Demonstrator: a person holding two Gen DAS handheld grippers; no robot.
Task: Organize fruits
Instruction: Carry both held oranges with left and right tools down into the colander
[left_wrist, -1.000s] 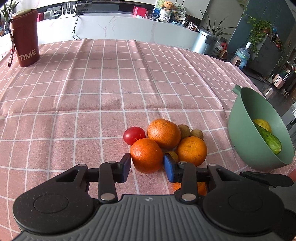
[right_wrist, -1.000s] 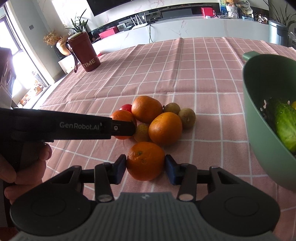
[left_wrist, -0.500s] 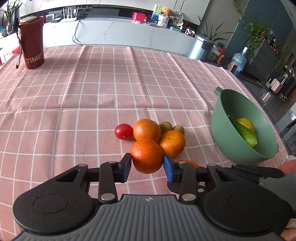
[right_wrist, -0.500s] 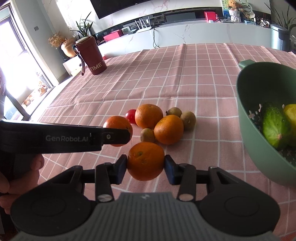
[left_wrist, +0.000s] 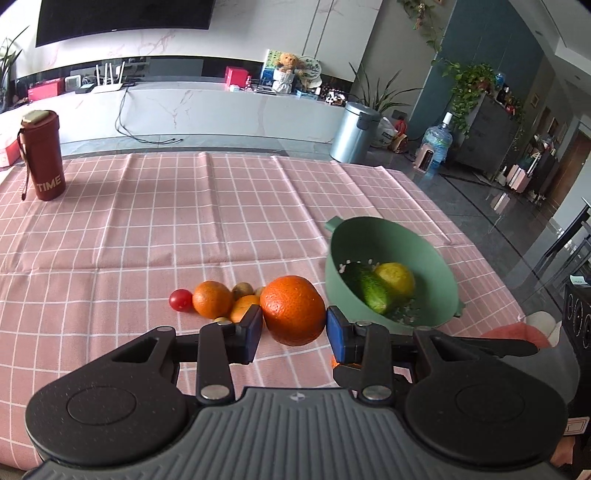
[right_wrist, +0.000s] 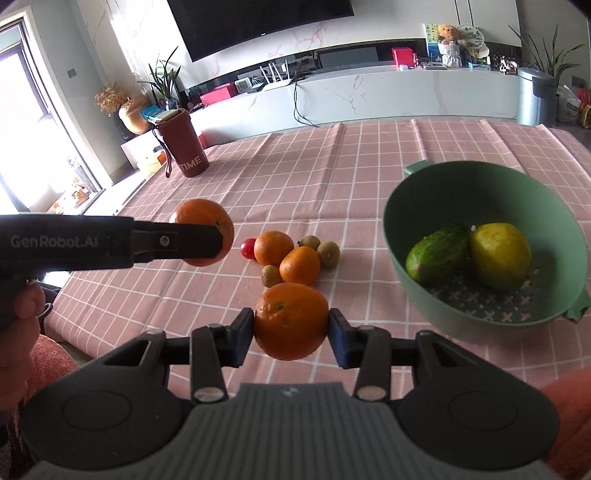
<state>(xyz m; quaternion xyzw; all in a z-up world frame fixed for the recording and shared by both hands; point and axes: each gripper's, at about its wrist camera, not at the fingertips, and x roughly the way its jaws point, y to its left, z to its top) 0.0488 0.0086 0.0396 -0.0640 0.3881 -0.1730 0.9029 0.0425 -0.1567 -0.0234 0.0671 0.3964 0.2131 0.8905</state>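
Your left gripper (left_wrist: 294, 329) clamps a round, dimpled orange (left_wrist: 292, 309) between its blue pads, held above the pink checked tablecloth (left_wrist: 147, 221). Your right gripper (right_wrist: 291, 330) grips a second orange (right_wrist: 291, 320) the same way. Ahead and to the right of both sits the smooth green bowl (right_wrist: 417, 206); only the right view shows its perforated bottom, the bumpy cucumber (right_wrist: 437, 252) and the lemon (right_wrist: 500, 256) clearly, and your left hand (right_wrist: 18, 314). Loose fruit (right_wrist: 291, 254) lies just ahead.
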